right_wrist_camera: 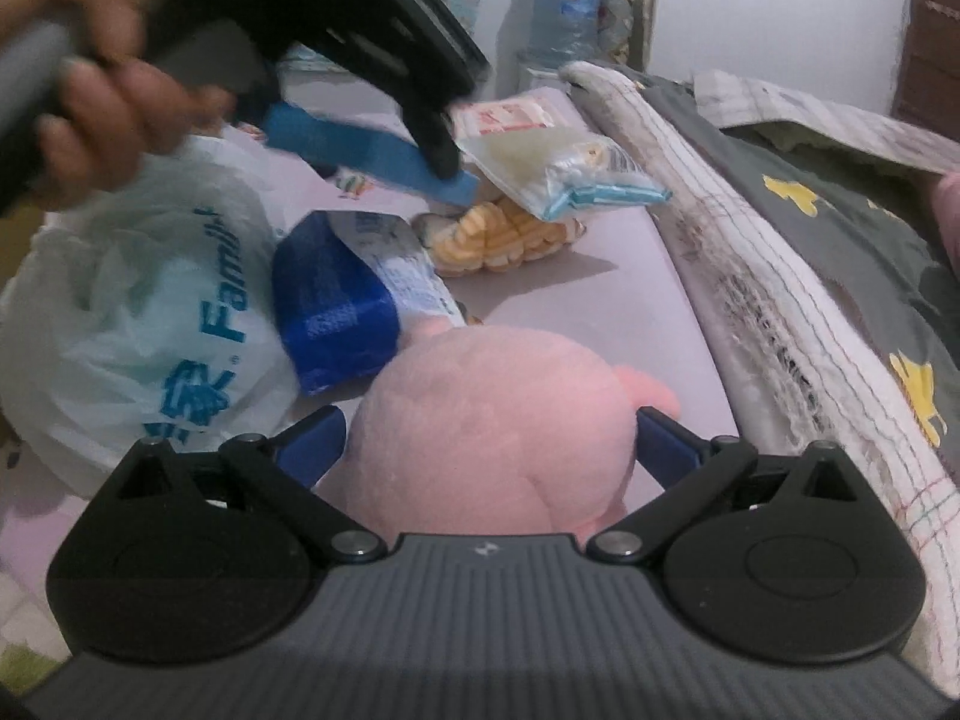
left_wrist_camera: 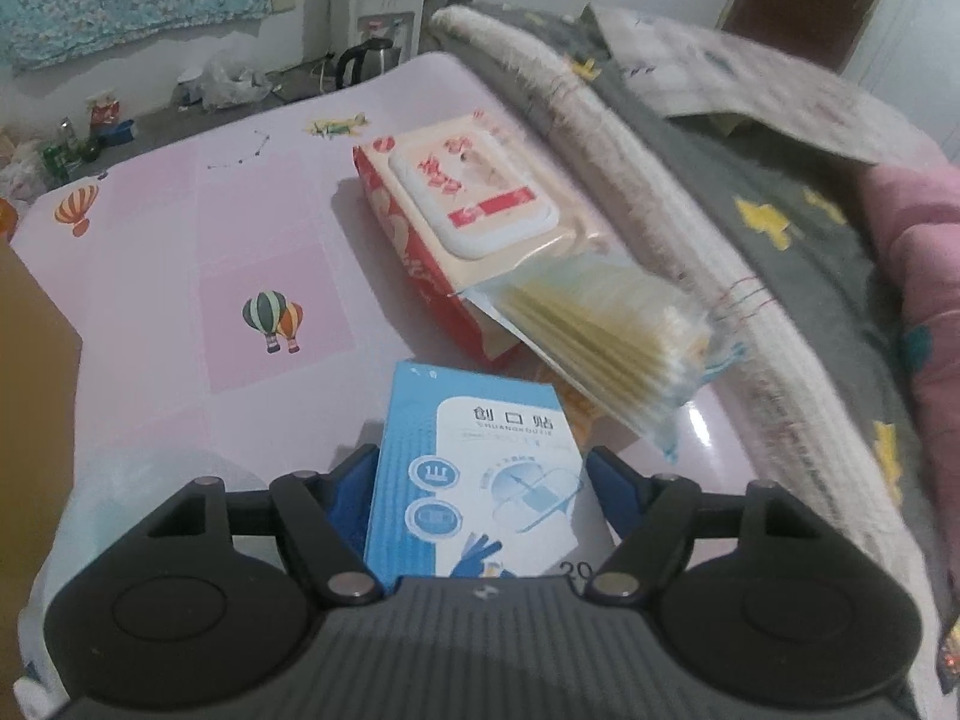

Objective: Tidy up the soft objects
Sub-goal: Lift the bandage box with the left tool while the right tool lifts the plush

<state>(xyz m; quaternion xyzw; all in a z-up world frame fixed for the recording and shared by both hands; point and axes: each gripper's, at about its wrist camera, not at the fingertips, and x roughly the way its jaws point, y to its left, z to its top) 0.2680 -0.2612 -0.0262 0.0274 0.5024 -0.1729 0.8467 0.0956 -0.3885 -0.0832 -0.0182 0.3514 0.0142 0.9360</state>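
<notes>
Right wrist view: tool [right_wrist_camera: 489, 444] hides the pink plush's [right_wrist_camera: 480, 420] underside.

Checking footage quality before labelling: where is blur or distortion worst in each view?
Left wrist: the clear bag of yellow sheets is motion-smeared, the blue box sharp, edges fisheye-bent. Right wrist: the hand and left gripper streak, the pink plush is soft.
</notes>
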